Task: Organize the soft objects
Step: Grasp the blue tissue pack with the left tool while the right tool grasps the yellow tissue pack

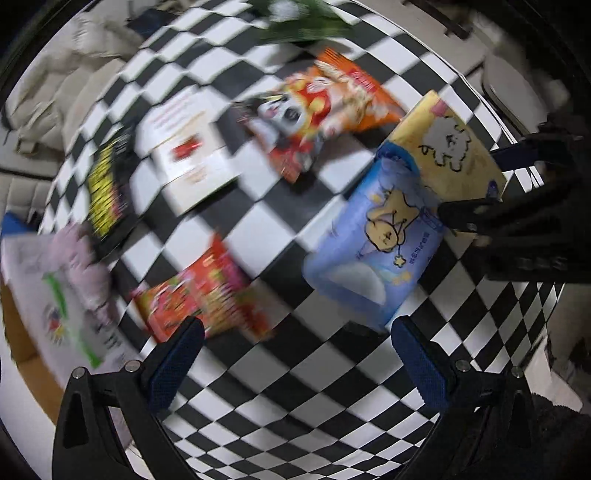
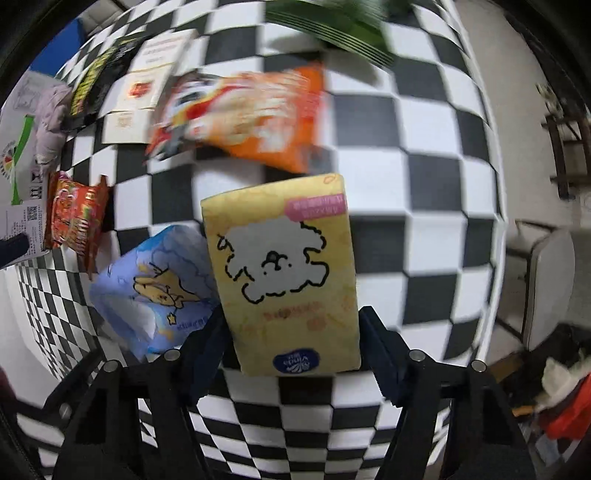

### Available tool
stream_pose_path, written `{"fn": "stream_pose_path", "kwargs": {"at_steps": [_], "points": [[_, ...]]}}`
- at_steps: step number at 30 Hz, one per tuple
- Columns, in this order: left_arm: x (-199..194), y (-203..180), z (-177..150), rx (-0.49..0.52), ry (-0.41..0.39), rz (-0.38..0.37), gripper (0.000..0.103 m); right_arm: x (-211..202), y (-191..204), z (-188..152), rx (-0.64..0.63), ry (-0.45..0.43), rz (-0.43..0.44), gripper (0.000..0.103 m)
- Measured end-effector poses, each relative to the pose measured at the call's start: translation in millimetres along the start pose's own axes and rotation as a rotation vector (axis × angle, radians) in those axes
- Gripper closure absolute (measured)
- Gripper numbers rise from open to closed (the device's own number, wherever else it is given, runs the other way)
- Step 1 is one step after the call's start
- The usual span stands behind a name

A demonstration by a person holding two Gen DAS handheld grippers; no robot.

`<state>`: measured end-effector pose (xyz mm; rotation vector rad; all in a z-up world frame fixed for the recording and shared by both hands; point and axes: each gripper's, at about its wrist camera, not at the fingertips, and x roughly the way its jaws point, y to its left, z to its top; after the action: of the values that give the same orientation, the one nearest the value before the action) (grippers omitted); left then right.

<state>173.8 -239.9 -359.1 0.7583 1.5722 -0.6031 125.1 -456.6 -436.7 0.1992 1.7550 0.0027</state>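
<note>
A yellow tissue pack with a white dog drawing sits between my right gripper's fingers, which are shut on its near end; it also shows in the left wrist view. A blue tissue pack with a bear drawing lies beside it, touching it, also in the right wrist view. My left gripper is open and empty, just short of the blue pack. The right gripper shows at the right of the left wrist view.
On the checkered tablecloth lie an orange snack bag, a red snack bag, a white box, a black-and-yellow pack and a green pack. A white bag with pink cloth is at left.
</note>
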Motion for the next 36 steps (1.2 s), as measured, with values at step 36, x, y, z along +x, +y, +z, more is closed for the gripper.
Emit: {"fn": "stream_pose_path", "kwargs": {"at_steps": [36], "points": [[41,-121,70,0.219,0.044,0.044,0.007,-28,-161,-76,0.127,-0.058,0.091,0.021]]}}
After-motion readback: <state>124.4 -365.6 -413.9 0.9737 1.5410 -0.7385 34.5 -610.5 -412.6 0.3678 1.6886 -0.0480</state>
